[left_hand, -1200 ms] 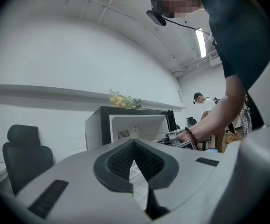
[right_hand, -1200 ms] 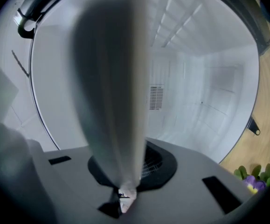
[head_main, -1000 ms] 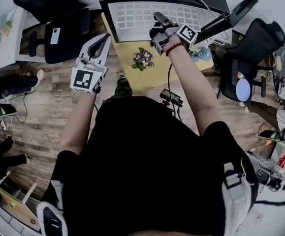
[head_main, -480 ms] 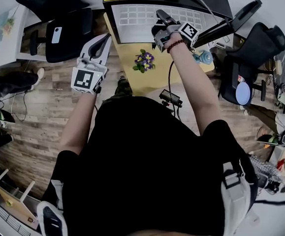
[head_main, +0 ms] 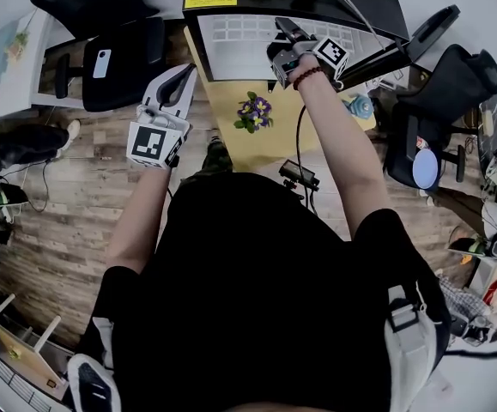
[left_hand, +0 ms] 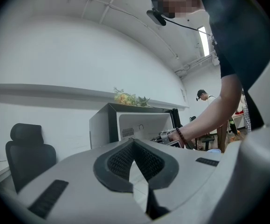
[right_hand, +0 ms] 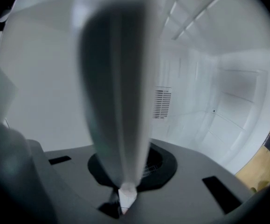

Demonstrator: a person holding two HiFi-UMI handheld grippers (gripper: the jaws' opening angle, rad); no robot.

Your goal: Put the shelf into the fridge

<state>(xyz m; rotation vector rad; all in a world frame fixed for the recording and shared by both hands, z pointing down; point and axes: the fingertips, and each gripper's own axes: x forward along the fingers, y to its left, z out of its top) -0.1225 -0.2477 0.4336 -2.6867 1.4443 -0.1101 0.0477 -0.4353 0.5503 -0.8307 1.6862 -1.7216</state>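
Note:
A black mini fridge [head_main: 377, 7] stands open ahead of me, its white inside showing. The white grid shelf [head_main: 239, 41] lies flat in its opening. My right gripper [head_main: 281, 26] reaches in over the shelf's right part and is shut on its edge. In the right gripper view the shelf [right_hand: 116, 92] is a blurred pale slab rising from the closed jaws of the right gripper [right_hand: 128, 176], with the fridge's white walls behind. My left gripper [head_main: 184, 69] hangs to the left of the fridge, shut and holding nothing. From the left gripper [left_hand: 134, 143] I see the fridge [left_hand: 102, 125].
A yellow surface [head_main: 231, 140] in front of the fridge carries purple flowers [head_main: 252, 110] and a teal object [head_main: 358, 106]. Black office chairs [head_main: 115, 50] [head_main: 441, 93] flank the fridge. A small black device [head_main: 293, 174] with a cable lies on the wooden floor.
The right gripper and the shelf have moved slightly deeper into the fridge. The left gripper has hardly moved.

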